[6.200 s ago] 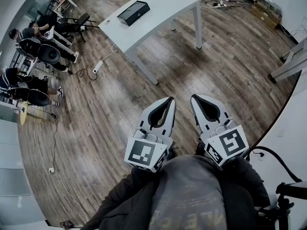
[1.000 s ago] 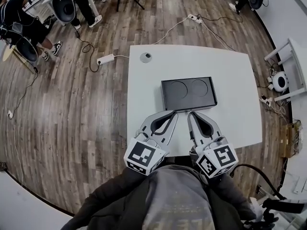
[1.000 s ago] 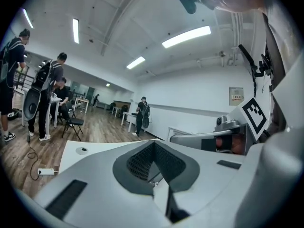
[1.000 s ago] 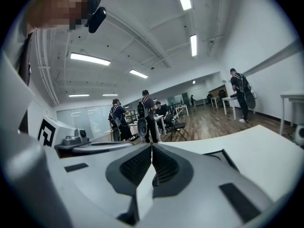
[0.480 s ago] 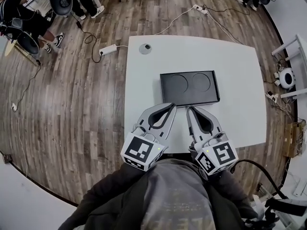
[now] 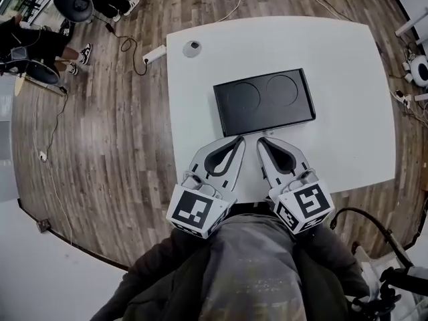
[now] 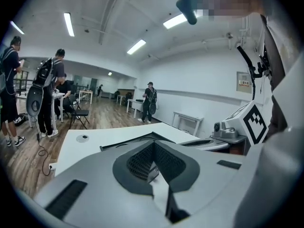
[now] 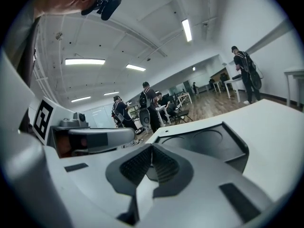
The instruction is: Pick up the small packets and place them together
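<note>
Both shut and empty, left gripper (image 6: 239, 141) and right gripper (image 6: 261, 141) are hovering at the near edge of the table (image 6: 348, 79) by a black tray (image 6: 264, 101); no packets are showing; probably light and limp, suiting an edge pinch.

**Head view.** Your head camera looks steeply down from well above. It takes in the whole white rectangular tabletop (image 6: 348, 65), the black rectangular tray with two round hollows (image 6: 264, 102) and the wood-plank floor (image 6: 120, 152).

**Gripper views.** Each camera sits close behind its own jaws, on the left tool (image 6: 238, 140) and the right tool (image 6: 261, 141). Both face nearly level across the tabletop.

**Shared.** All three views show the tray and the tabletop. Each gripper view also catches your other tool at its edge.
</note>
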Demonstrator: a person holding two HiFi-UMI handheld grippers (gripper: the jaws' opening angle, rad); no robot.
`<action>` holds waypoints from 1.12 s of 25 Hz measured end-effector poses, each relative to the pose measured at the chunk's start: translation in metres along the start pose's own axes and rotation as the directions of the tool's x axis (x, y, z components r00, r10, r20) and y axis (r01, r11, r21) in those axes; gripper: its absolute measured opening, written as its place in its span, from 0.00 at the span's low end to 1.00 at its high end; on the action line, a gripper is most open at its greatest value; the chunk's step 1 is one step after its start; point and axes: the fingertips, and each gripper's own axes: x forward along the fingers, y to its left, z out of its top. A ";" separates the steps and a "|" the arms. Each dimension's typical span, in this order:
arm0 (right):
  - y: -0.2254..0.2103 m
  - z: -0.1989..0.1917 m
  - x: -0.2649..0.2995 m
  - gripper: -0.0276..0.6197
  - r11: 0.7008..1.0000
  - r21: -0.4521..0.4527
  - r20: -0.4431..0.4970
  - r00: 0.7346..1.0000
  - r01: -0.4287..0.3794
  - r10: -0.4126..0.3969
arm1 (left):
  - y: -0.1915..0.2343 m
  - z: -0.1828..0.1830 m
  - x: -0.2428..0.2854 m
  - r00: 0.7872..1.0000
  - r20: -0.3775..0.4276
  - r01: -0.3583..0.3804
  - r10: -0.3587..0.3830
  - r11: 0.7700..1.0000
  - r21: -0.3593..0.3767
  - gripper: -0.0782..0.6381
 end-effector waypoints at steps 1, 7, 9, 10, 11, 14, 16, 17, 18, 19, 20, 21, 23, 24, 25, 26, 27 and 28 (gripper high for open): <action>-0.004 -0.005 -0.001 0.05 1.000 0.006 -0.008 1.000 0.006 -0.006 | -0.001 -0.002 0.002 1.000 -0.004 0.000 0.000 1.000 -0.001 0.11; -0.028 -0.040 -0.008 0.05 0.998 0.029 -0.084 0.995 0.051 -0.048 | -0.005 -0.016 0.009 0.999 -0.036 -0.011 0.010 1.000 -0.019 0.11; -0.034 -0.052 -0.010 0.05 0.997 0.036 -0.112 0.992 0.069 -0.065 | -0.006 -0.019 0.010 0.999 -0.043 -0.011 0.010 1.000 -0.024 0.11; -0.036 -0.057 -0.010 0.05 0.996 0.038 -0.123 0.990 0.078 -0.073 | -0.007 -0.021 0.009 0.999 -0.047 -0.011 0.010 1.000 -0.027 0.11; -0.037 -0.060 -0.010 0.05 0.996 0.040 -0.132 0.988 0.085 -0.079 | -0.007 -0.023 0.009 0.999 -0.053 -0.010 0.009 1.000 -0.030 0.11; -0.042 -0.067 -0.007 0.05 0.994 0.045 -0.148 0.985 0.097 -0.090 | -0.009 -0.026 0.009 0.998 -0.064 -0.010 0.008 0.999 -0.033 0.11; -0.045 -0.067 -0.004 0.06 0.993 0.043 -0.159 0.982 0.108 -0.100 | -0.007 -0.024 0.009 0.998 -0.064 -0.014 0.012 0.999 -0.032 0.11; -0.046 -0.068 -0.002 0.10 0.993 0.039 -0.169 0.980 0.115 -0.107 | -0.005 -0.023 0.008 0.998 -0.064 -0.018 0.016 0.999 -0.033 0.11; -0.047 -0.068 -0.001 0.14 0.992 0.036 -0.181 0.977 0.124 -0.115 | -0.003 -0.022 0.007 0.998 -0.063 -0.021 0.019 0.999 -0.034 0.11; -0.049 -0.068 0.001 0.16 0.990 0.033 -0.194 0.973 0.134 -0.125 | -0.001 -0.020 0.006 0.998 -0.064 -0.024 0.022 0.999 -0.036 0.11; -0.051 -0.068 0.002 0.18 0.989 0.032 -0.207 0.969 0.144 -0.134 | 0.000 -0.019 0.006 0.998 -0.065 -0.027 0.024 0.999 -0.039 0.11; -0.054 -0.068 0.004 0.18 0.988 0.032 -0.219 0.965 0.153 -0.142 | 0.002 -0.018 0.007 0.998 -0.065 -0.028 0.025 0.999 -0.042 0.11; -0.059 -0.070 0.009 0.18 0.986 0.033 -0.241 0.959 0.165 -0.152 | 0.005 -0.018 0.008 0.997 -0.070 -0.030 0.026 0.998 -0.052 0.11; -0.061 -0.072 0.011 0.18 0.985 0.032 -0.250 0.955 0.169 -0.156 | 0.007 -0.020 0.009 0.997 -0.073 -0.031 0.027 0.998 -0.058 0.11; -0.062 -0.075 0.013 0.18 0.984 0.032 -0.260 0.952 0.174 -0.160 | 0.008 -0.023 0.009 0.997 -0.076 -0.033 0.028 0.997 -0.065 0.11; -0.064 -0.077 0.014 0.18 0.983 0.033 -0.268 0.950 0.178 -0.163 | 0.009 -0.025 0.009 0.996 -0.079 -0.035 0.029 0.997 -0.072 0.11; -0.065 -0.080 0.016 0.18 0.982 0.035 -0.274 0.947 0.183 -0.167 | 0.011 -0.028 0.008 0.996 -0.083 -0.037 0.031 0.996 -0.078 0.11; -0.067 -0.081 0.017 0.18 0.981 0.037 -0.278 0.945 0.188 -0.171 | 0.012 -0.030 0.008 0.996 -0.087 -0.039 0.032 0.996 -0.084 0.11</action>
